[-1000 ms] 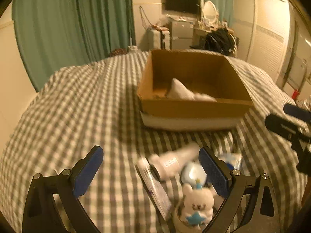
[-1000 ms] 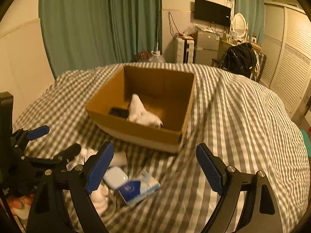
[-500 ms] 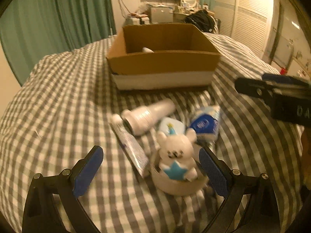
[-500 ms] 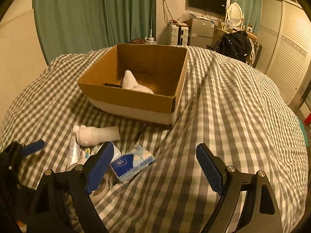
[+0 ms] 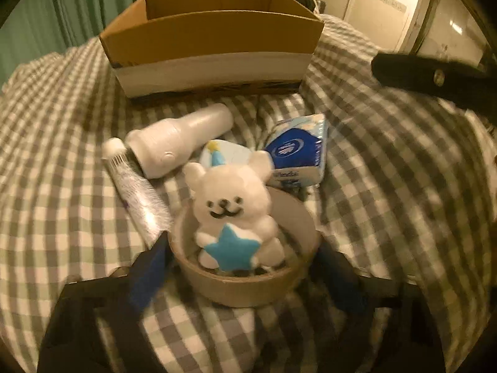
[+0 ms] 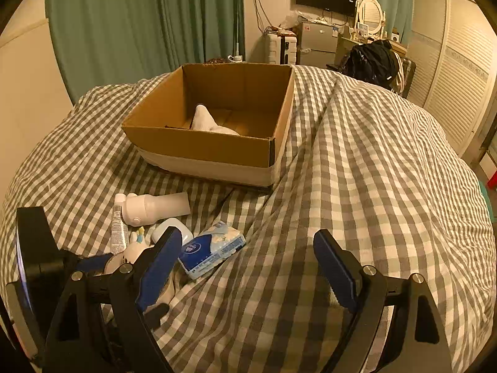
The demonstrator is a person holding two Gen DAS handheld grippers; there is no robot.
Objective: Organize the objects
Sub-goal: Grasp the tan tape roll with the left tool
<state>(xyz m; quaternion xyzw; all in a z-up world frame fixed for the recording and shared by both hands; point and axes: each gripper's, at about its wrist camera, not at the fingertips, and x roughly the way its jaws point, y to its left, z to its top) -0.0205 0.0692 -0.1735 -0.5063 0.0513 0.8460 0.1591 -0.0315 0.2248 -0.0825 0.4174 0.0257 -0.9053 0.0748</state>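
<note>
In the left wrist view a white plush bear with a blue star point(image 5: 233, 205) sits inside a tape roll point(image 5: 245, 283) on the checked bedspread. My left gripper point(image 5: 242, 267) is open, one finger on each side of the roll; whether they touch it I cannot tell. Behind lie a white bottle point(image 5: 180, 143), a tube point(image 5: 136, 195), a pale blue case point(image 5: 233, 155) and a blue tissue pack point(image 5: 298, 152). The cardboard box point(image 5: 214, 37) stands beyond. My right gripper point(image 6: 248, 267) is open and empty, right of the pile, near the tissue pack point(image 6: 211, 248).
The box point(image 6: 211, 146) holds a white cloth point(image 6: 208, 121). The checked bedspread point(image 6: 372, 171) has folds to the right of the box. Green curtains, a small fridge, a TV and closet doors stand behind the bed.
My left gripper has moved down and forward so its fingers now flank the tape roll with the bear. My right gripper has drawn back a little and stays open.
</note>
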